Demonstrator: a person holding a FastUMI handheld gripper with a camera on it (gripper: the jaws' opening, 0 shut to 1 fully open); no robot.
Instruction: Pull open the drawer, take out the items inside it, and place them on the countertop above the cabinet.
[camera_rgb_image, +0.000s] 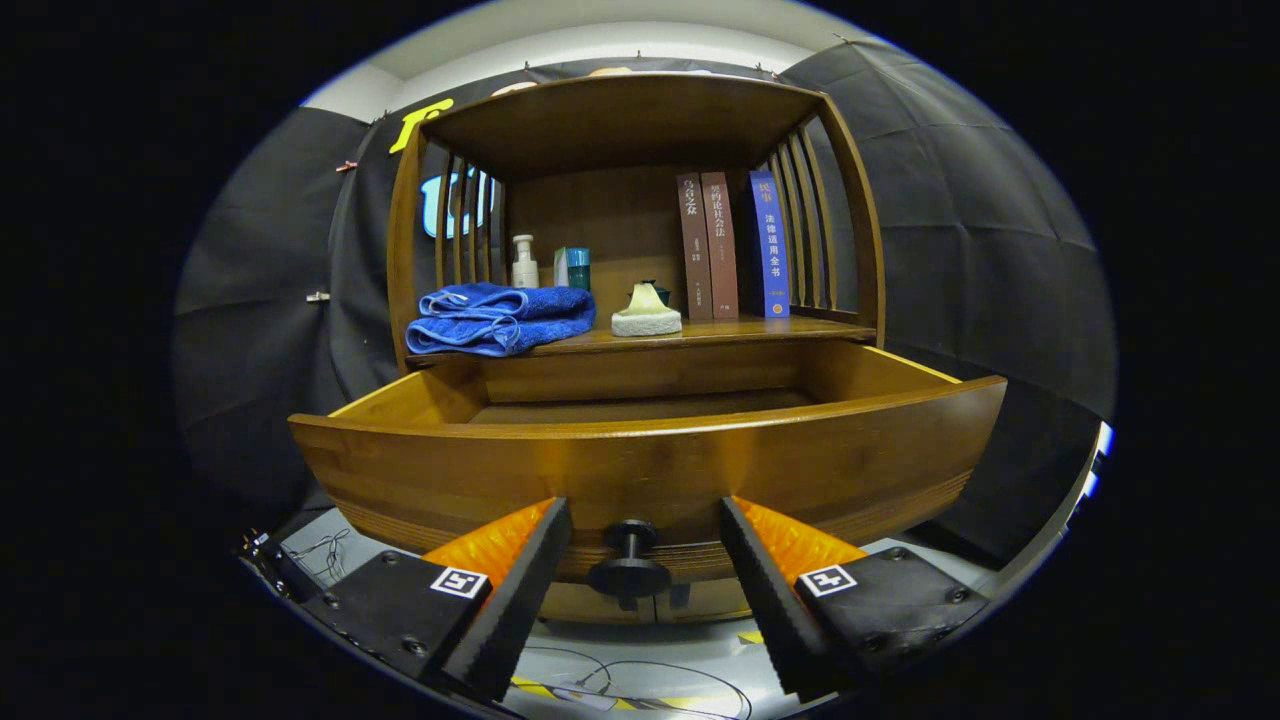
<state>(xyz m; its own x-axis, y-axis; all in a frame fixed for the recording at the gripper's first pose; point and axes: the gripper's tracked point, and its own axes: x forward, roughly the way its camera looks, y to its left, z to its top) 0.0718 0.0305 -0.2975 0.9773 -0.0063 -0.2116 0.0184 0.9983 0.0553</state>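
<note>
Nearest the lens: gripper (645, 570), jaws spread wide and holding nothing. Drawer knob (629, 562) sits in the gap between the two fingers, touching neither.

Drawer (650, 470) stands pulled out toward the camera, its curved wooden front just ahead of the fingertips. From this low angle only the far strip of the drawer floor is visible; no items can be made out inside, and the front panel hides the near part, so cannot tell whether anything remains.

Bench (700, 335) above the drawer carries a folded blue towel (500, 317), a white pump bottle (524, 263), a teal box (573, 268), a pale sponge-like lump (646, 313) and three upright books (730, 245).

Handling, as judgement:
- Drawer: solid wood, stiff, probably heavy. The knob is the only sensible hold, being small, round and likely smooth; close on its stem behind the disc to avoid slipping.
- Towel: soft, light, compliant; pinch a fold.
- Bottle: rigid, light, tips easily.

Next move calls for raising the gripper to look over the drawer front.
</note>
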